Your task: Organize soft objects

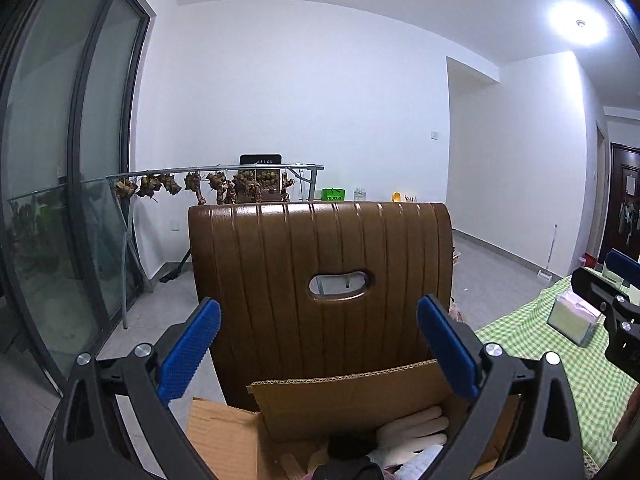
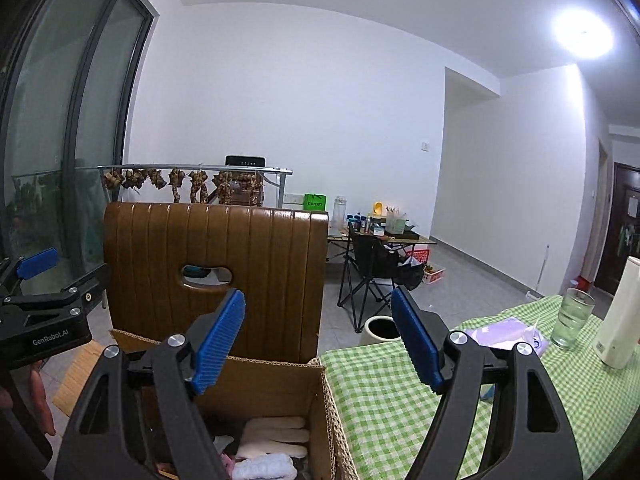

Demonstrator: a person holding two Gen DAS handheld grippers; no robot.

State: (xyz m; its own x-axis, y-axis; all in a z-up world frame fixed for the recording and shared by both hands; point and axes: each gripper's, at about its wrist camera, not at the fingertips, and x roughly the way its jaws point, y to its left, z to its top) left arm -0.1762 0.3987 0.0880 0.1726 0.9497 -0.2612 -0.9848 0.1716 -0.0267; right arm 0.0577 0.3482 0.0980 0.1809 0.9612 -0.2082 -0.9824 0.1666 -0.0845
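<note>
both grippers hang with jaws spread and nothing between them, the left gripper point(image 1: 318, 346) and right gripper point(image 2: 318, 338) above an open cardboard box point(image 2: 276, 376) holding white gloves point(image 2: 276, 436) and a pale blue cloth point(image 2: 264, 468), brown chair back point(image 2: 216, 264) behind, green checked tablecloth point(image 2: 384, 400) rightward.

soft items point(image 1: 412, 436) in the cardboard box point(image 1: 352, 400) cut off by the bottom edge
</note>
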